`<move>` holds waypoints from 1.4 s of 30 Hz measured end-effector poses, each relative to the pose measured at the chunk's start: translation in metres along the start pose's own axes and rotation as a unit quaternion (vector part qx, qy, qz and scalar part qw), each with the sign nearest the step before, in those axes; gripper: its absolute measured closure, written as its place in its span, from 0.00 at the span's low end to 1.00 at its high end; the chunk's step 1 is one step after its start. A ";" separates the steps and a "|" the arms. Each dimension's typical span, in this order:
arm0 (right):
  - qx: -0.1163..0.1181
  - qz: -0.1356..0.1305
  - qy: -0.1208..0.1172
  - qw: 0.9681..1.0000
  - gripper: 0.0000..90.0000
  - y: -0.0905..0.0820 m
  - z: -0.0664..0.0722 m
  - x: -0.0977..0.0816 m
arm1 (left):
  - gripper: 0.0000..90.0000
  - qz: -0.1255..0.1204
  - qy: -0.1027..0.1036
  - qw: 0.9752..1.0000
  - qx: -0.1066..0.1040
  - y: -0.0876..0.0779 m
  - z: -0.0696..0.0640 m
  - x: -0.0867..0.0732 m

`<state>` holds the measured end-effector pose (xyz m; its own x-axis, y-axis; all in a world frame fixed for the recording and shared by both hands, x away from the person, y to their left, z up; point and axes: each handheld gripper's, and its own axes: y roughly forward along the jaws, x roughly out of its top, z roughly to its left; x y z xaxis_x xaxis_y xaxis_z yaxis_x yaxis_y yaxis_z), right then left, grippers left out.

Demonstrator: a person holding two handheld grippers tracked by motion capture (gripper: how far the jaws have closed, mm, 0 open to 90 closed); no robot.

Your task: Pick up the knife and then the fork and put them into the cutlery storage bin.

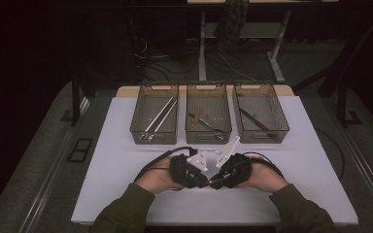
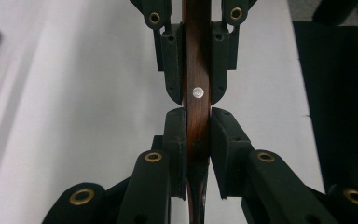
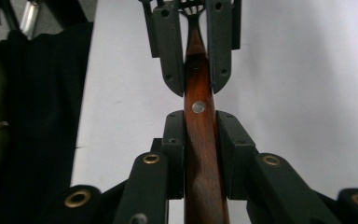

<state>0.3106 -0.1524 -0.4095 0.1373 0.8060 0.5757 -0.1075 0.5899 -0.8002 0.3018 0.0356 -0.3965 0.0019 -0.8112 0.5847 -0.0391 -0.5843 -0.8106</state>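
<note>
Grippers meet tip to tip at near middle of table [image 1: 126,160], in front of three bins [image 1: 209,119]. We see left gripper [image 2: 197,123] pinching fork handle [image 2: 196,70], pads [image 2: 176,135] tight on brown wood beside rivet. Right gripper [image 3: 199,122] pinching same handle from opposite end, pads [image 3: 175,140] pressed on wood. Fork held between both, above white mat; tines visible past left gripper.

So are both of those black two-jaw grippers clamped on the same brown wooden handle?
Yes: in the left gripper view the left gripper and the right gripper facing it both pinch the brown wooden handle.
</note>
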 end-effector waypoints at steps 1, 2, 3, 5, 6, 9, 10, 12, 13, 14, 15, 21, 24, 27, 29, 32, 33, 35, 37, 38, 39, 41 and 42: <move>0.000 -0.001 0.001 1.000 0.83 0.000 0.000 0.000 | 0.85 -0.001 0.001 1.000 -0.002 -0.001 0.000 0.000; 0.003 -0.004 0.004 1.000 0.83 -0.001 0.000 0.000 | 0.85 -0.004 0.001 1.000 -0.004 -0.002 0.000 -0.001; 0.006 -0.006 0.006 1.000 0.83 -0.001 0.000 0.000 | 0.85 -0.006 0.003 1.000 -0.004 -0.003 0.000 -0.001; 0.004 -0.013 0.008 1.000 0.83 -0.003 0.001 0.000 | 0.84 -0.017 0.001 1.000 -0.004 -0.006 0.001 -0.002; 0.003 -0.015 0.010 1.000 0.83 -0.004 0.002 0.000 | 0.84 -0.023 0.000 1.000 -0.001 -0.007 0.001 -0.003; -0.011 -0.017 0.011 1.000 0.83 -0.008 0.001 -0.001 | 0.67 -0.049 -0.025 0.998 0.017 -0.014 0.003 -0.009; -0.015 -0.018 0.014 1.000 0.83 -0.009 0.001 -0.002 | 0.63 -0.058 -0.034 0.997 0.025 -0.018 0.004 -0.012; -0.021 -0.021 0.019 0.999 0.83 -0.012 -0.001 -0.005 | 0.55 -0.076 -0.049 0.995 0.038 -0.025 0.005 -0.018; -0.026 -0.023 0.020 0.999 0.83 -0.014 -0.002 -0.007 | 0.54 -0.085 -0.059 0.994 0.043 -0.028 0.005 -0.022; -0.026 -0.024 0.025 0.999 0.83 -0.016 -0.002 -0.008 | 0.52 -0.092 -0.066 0.992 0.051 -0.032 0.005 -0.025; -0.028 -0.025 0.027 0.999 0.83 -0.018 -0.003 -0.010 | 0.49 -0.100 -0.073 0.991 0.058 -0.035 0.005 -0.028; -0.055 -0.034 0.042 0.997 0.83 -0.030 -0.006 -0.020 | 0.36 -0.140 -0.114 0.978 0.107 -0.049 0.001 -0.052; -0.068 -0.039 0.058 0.995 0.83 -0.038 -0.009 -0.028 | 0.32 -0.152 -0.135 0.971 0.126 -0.054 -0.002 -0.065; -0.082 -0.047 0.072 0.993 0.83 -0.047 -0.013 -0.034 | 0.25 -0.154 -0.153 0.965 0.145 -0.057 -0.005 -0.077; -0.089 -0.053 0.081 0.991 0.83 -0.053 -0.015 -0.038 | 0.22 -0.159 -0.167 0.960 0.157 -0.059 -0.007 -0.084; -0.104 -0.061 0.094 0.988 0.83 -0.063 -0.017 -0.043 | 0.17 -0.169 -0.190 0.952 0.169 -0.060 -0.011 -0.095; -0.110 -0.065 0.096 0.987 0.83 -0.067 -0.018 -0.045 | 0.16 -0.170 -0.193 0.951 0.173 -0.059 -0.013 -0.097; -0.118 -0.074 0.104 0.985 0.83 -0.074 -0.020 -0.048 | 0.14 -0.172 -0.200 0.947 0.184 -0.059 -0.016 -0.102; -0.126 -0.080 0.110 0.983 0.83 -0.081 -0.022 -0.052 | 0.14 -0.175 -0.207 0.943 0.192 -0.059 -0.019 -0.107; -0.128 -0.085 0.114 0.981 0.83 -0.083 -0.023 -0.053 | 0.12 -0.177 -0.209 0.942 0.196 -0.058 -0.020 -0.109; -0.132 -0.088 0.118 0.980 0.83 -0.086 -0.024 -0.055 | 0.12 -0.178 -0.211 0.941 0.196 -0.058 -0.021 -0.111; -0.137 -0.091 0.123 0.979 0.83 -0.089 -0.025 -0.058 | 0.09 -0.184 -0.213 0.939 0.199 -0.058 -0.023 -0.116; -0.140 -0.094 0.127 0.978 0.83 -0.091 -0.026 -0.060 | 0.07 -0.186 -0.218 0.937 0.199 -0.057 -0.024 -0.118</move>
<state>0.3379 -0.2554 -0.3753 0.3724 0.6264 0.6848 0.2114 0.6612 -0.7198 0.2803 0.1653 -0.4187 0.3537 -0.4306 0.8304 0.4210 -0.7195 -0.5524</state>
